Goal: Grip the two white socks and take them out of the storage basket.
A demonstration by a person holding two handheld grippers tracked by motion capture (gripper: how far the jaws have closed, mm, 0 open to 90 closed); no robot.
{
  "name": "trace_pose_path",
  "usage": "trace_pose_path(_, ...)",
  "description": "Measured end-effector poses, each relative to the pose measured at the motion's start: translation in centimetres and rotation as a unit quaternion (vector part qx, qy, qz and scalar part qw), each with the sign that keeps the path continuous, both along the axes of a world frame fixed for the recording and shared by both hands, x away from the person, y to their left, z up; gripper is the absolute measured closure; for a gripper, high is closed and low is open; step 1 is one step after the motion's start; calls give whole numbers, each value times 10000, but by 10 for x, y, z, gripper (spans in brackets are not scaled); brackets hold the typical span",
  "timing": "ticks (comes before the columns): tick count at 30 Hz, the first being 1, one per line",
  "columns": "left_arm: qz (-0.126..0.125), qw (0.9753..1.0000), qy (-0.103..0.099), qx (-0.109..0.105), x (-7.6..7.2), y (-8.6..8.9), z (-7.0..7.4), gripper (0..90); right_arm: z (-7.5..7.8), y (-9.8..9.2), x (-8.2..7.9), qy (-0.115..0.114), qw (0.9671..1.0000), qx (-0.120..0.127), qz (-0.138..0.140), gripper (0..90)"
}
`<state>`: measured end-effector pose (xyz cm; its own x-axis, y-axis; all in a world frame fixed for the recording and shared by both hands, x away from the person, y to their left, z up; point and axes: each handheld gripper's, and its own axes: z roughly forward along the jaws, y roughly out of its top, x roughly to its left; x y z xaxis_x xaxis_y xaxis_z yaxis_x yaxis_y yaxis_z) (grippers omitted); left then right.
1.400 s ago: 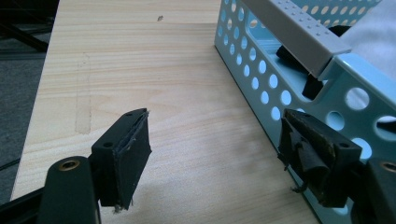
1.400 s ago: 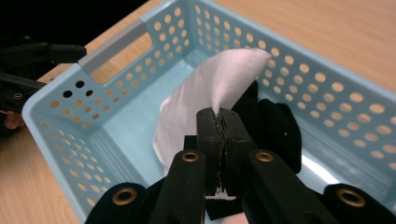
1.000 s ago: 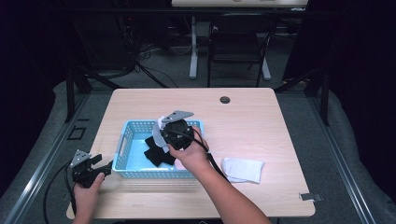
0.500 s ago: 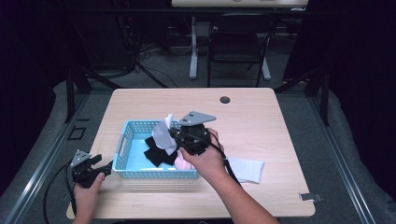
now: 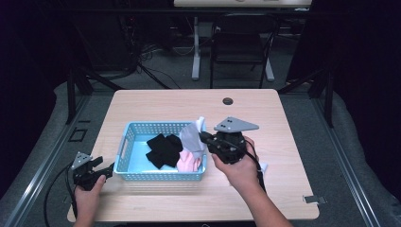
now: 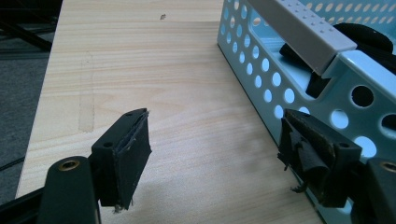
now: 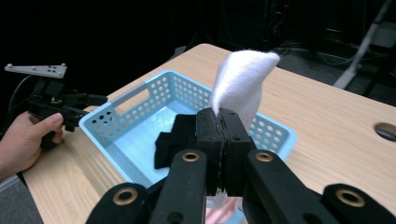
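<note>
White sock [image 7: 243, 79] pinched by right hand-held gripper [image 7: 218, 126] above basket [image 7: 126, 105] (blue).

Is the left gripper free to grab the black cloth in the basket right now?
Probably yes: the left gripper is open beside the basket, and the black cloth lies uncovered, though the basket wall must be cleared first.

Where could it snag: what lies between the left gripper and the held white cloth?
In the high view, the basket with black cloths lies between left gripper and white cloth.

A light wooden table [image 5: 156, 101] carries a blue basket [image 5: 124, 151] and a white cloth [image 5: 262, 166].
</note>
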<state>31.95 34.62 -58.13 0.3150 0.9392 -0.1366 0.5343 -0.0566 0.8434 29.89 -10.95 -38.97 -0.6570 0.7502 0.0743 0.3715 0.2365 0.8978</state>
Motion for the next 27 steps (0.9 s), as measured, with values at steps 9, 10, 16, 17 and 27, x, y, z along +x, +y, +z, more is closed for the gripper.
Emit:
trace_pose_path(9,-10,10000,11,16,0,0,0,248,-10,-37,-13,99,9991,1,-408,887)
trace_pose_path(10,-10,10000,12,18,0,-1,0,248,-11,-40,-15,118,9990,37,-437,887)
trace_pose_path(16,-26,10000,16,23,0,-1,0,248,-24,-52,-23,216,9980,46,-591,886)
trace_pose_path(17,-19,10000,3,19,0,-1,0,248,-26,-54,-24,225,9979,63,-609,886)
trace_pose_path(27,-26,10000,0,14,-1,-1,1,248,-51,-73,-34,443,9948,151,-906,887)
